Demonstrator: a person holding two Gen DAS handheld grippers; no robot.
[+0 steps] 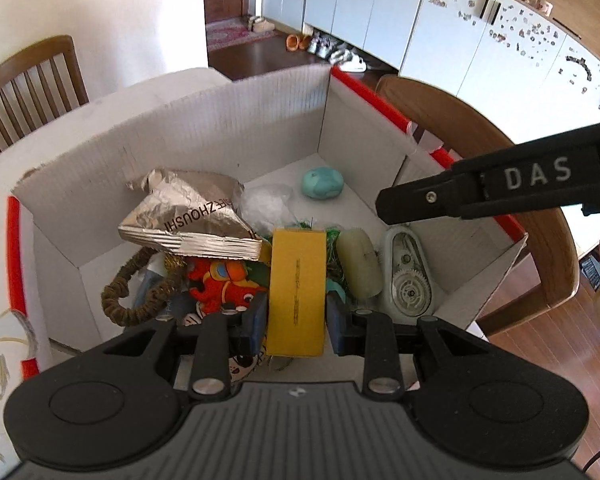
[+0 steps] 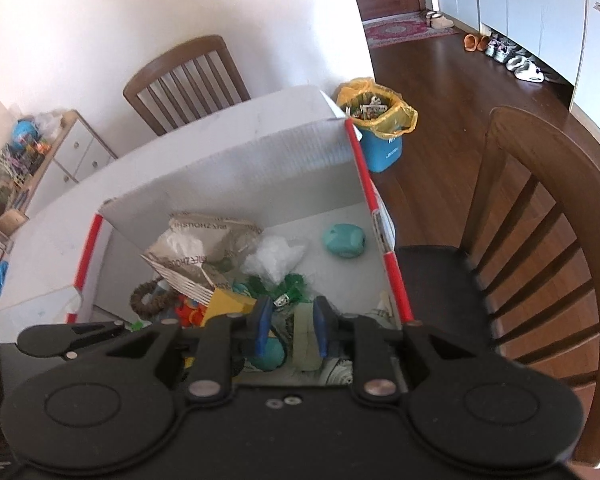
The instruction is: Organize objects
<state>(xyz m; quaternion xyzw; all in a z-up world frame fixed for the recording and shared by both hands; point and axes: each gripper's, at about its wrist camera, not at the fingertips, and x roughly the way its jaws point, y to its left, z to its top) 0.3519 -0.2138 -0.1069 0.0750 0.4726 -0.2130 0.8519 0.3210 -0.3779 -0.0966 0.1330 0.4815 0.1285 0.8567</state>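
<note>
The left gripper (image 1: 296,316) clamps a yellow box (image 1: 298,292) over the open cardboard box (image 1: 228,120); lower it flat into bare floor beyond. The right gripper (image 2: 288,328) stands slightly parted, apparently empty. The foil bag (image 1: 192,216), orange toy (image 1: 224,284) and teal lump (image 1: 322,183) crowd the way

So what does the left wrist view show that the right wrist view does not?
Only the left wrist view: the left gripper holding a flat yellow rectangular box, and a clear tape dispenser with gears.
Only the right wrist view: a blue bin with a yellow bag.
Both: the white cardboard box, the teal oval object and the crumpled silver foil bag.
</note>
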